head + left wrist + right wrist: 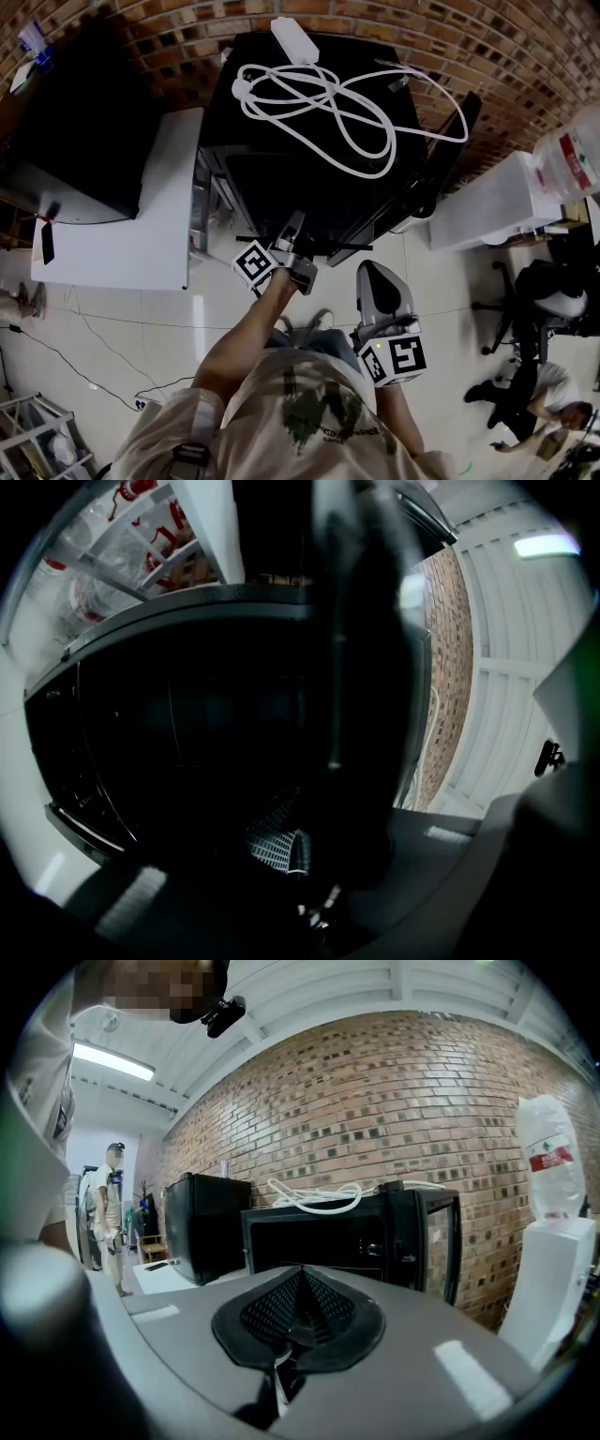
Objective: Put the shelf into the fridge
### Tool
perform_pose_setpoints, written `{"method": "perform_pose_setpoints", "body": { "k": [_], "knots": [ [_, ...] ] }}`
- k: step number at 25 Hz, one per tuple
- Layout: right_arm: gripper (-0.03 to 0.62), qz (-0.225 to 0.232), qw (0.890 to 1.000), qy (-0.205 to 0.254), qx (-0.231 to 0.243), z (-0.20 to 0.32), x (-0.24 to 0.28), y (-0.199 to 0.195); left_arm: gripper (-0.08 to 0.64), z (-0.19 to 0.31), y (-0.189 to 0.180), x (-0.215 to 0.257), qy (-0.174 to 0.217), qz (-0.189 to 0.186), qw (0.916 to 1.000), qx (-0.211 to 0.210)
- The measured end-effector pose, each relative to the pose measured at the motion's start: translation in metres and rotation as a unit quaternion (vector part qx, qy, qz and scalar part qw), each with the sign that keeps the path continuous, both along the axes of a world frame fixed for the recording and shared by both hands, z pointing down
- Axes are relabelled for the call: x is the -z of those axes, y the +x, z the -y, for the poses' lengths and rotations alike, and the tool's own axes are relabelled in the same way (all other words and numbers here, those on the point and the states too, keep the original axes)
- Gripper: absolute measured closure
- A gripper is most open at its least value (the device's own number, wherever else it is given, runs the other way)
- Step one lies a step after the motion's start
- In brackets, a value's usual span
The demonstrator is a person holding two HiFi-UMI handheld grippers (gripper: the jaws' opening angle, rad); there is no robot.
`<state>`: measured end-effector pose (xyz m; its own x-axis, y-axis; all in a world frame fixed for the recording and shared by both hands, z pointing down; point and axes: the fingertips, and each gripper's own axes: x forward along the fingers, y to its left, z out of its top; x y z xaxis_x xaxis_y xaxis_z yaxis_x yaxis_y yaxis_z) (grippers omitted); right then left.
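The left gripper [293,227] reached to the open front of the black fridge [281,183] with its jaws closed. The shelf [347,247], seen only as a thin dark bar, crossed the opening at the tips, but it was too dark to tell if the pads pinched it. The right gripper [378,274] hung nearer the person, to the right, jaws pressed together on nothing.
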<state>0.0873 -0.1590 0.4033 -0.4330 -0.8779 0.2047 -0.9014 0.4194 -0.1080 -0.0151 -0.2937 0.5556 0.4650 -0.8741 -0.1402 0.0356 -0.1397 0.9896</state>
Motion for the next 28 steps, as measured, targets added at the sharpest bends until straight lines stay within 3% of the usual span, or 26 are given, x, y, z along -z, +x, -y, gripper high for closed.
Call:
{"method": "perform_pose_setpoints", "body": {
  "k": [5,13,28],
  "knots": [
    [0.592,0.005,1.000,0.010,0.007,0.012,0.005,-0.008,0.558,0.015,0.004,0.003,-0.005,-0.016,0.9998,0.008],
    [0.592,0.007,1.000,0.019,0.016,0.018,0.010,-0.019,0.560,0.047,0.002,0.003,-0.001,0.020,0.9995,0.026],
    [0.592,0.022,0.999,0.032,-0.002,0.045,0.009,-0.025,0.560,0.091,-0.001,0.011,0.017,0.022,0.9986,0.046]
  ]
}}
